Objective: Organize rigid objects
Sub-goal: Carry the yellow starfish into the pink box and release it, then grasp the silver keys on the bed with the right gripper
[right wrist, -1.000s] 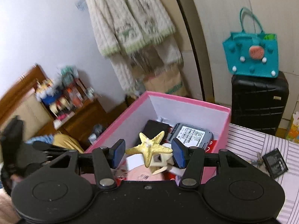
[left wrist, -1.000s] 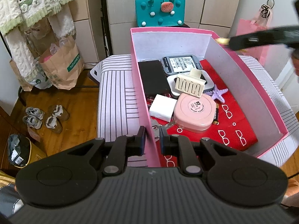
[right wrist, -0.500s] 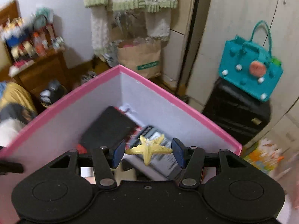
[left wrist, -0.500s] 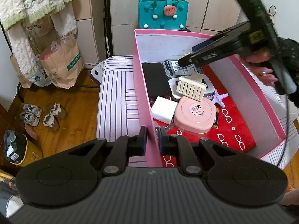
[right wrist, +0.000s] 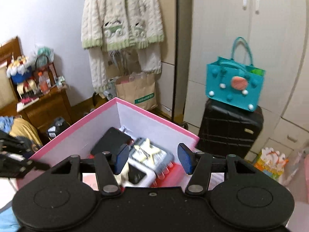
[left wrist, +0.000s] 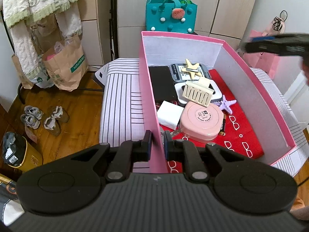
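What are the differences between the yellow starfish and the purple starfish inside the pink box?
The yellow starfish lies at the far end of the pink box, on top of a grey labelled device; the purple starfish lies nearer, on the red lining beside the pink round case. The yellow starfish shows a metal clip on its upper side; the purple starfish shows none. Both are five-armed, similar in size, and free of both tongs.

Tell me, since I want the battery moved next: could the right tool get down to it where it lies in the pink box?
Probably yes. The right tool is open and empty above the open-topped pink box. The battery lies exposed on the red liner, though tight against the pink round case, which crowds one finger.
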Available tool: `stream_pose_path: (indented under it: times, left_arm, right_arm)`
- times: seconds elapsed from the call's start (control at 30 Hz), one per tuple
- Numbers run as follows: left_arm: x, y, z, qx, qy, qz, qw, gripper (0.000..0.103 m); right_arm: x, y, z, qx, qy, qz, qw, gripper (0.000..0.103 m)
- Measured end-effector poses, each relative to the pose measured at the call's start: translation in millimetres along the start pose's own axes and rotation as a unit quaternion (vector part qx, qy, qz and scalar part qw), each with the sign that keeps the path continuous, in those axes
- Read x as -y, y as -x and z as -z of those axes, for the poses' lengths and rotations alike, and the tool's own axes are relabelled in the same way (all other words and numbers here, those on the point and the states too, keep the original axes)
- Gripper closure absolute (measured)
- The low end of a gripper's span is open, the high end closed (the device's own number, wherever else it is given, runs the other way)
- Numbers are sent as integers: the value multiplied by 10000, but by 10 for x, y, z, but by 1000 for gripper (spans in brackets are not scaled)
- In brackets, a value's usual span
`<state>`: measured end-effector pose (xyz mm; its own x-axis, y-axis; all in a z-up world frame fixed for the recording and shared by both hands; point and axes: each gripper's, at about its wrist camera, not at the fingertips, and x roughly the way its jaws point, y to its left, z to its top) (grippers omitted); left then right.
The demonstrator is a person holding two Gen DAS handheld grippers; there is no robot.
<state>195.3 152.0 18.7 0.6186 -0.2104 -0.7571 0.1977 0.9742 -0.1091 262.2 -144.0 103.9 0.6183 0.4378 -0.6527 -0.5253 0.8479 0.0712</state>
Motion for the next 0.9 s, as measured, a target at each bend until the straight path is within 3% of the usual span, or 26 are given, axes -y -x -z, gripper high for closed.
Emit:
stream_pose_path:
  times: [0.2,0.4,0.6,0.83,0.9]
  left_arm:
    - [9,-1,5,21,27,-28,10000,91]
    - [-14,14,49,127,66,0,9999,91]
    - [-37,19,48,134,67,5,9999,91]
    - [-35,9,40,144,118,26,9998,91]
    - [-35,5,38,159,110,54,9998,91]
  right_arm:
    - [405,452,420,156,-481,259,9984,42]
    - [804,454,952,304,-1320,776,9877,42]
    - [1140,122,1312,169,-2083,500,9766,42]
    - [1202,-319,1446,38,-2336,69,9723,51]
    - [1161,-409,1423,156,-2312,205,9726,52]
